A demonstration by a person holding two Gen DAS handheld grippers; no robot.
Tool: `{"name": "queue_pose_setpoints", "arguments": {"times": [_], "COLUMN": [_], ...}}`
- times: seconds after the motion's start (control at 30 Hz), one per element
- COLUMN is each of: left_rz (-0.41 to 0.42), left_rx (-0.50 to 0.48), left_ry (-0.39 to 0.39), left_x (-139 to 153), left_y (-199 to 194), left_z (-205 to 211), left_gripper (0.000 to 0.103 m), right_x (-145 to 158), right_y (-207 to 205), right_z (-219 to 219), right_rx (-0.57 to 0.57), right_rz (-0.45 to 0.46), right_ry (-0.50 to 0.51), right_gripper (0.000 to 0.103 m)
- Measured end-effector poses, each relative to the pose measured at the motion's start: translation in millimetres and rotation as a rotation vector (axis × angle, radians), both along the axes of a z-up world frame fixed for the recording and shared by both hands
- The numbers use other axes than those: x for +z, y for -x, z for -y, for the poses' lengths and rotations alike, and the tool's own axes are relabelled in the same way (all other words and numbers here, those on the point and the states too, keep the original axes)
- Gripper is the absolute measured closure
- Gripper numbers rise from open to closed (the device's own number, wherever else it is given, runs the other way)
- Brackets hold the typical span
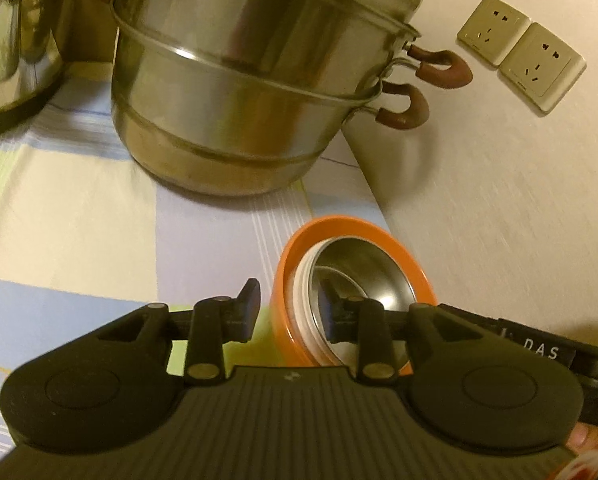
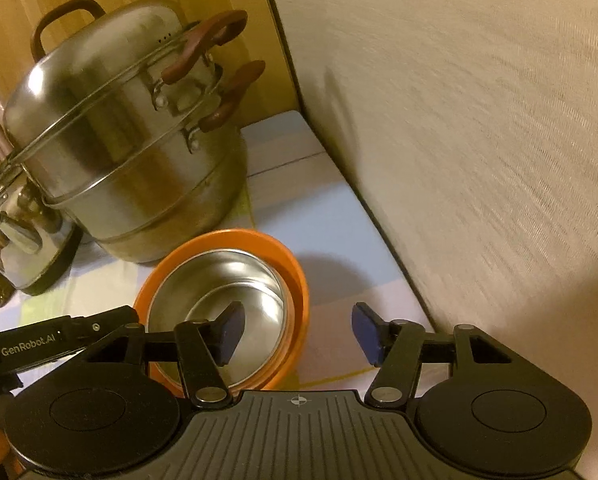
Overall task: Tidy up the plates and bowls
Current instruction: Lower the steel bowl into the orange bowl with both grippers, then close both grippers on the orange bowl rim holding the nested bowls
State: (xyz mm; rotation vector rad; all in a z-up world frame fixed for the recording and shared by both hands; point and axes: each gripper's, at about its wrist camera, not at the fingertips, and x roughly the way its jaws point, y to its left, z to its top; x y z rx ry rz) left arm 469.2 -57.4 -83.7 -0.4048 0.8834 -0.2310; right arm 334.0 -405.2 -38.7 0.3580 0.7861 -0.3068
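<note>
Both claws stand open, gripping nothing — each straddles a wall of the orange bowl (image 2: 299,280).

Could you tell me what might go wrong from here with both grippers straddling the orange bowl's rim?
1. The orange bowl has each gripper's finger inside it across opposite rim sides; lifting the left gripper or right gripper carelessly could snag the rim and tip it.
2. The steel liner may be loose and could shift.
3. The steamer pot stands close behind.
</note>
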Motion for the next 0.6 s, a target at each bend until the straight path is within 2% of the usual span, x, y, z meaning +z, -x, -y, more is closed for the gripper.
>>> {"name": "queue_pose_setpoints", "arguments": {"times": [0.27,0.43,0.6], "left_rz": [-0.034,-0.041,-0.044], "left_rx": [0.013,0.021,0.003], "left_ry": [0.029,0.057,0.039], "left_x": [-11.1,-15.3,-17.5], "left_y": [-5.6,-10.0,-14.4], "left_z": [-0.2,-1.0,5.7], "left_gripper": [0.071,0.071,0.071], "right_x": [-19.6,-29.3,-36.2], "right_y": [-7.7,-14.5,-21.6], "right_z": [11.7,13.8,14.1], "right_rx": [-0.027,-0.032,-0.039], "right_rz": [-0.043,-0.059,-0.066], "right_ry": [-0.102,-0.126,-0.134], "right_gripper": [0.044,0.044,0.044]}}
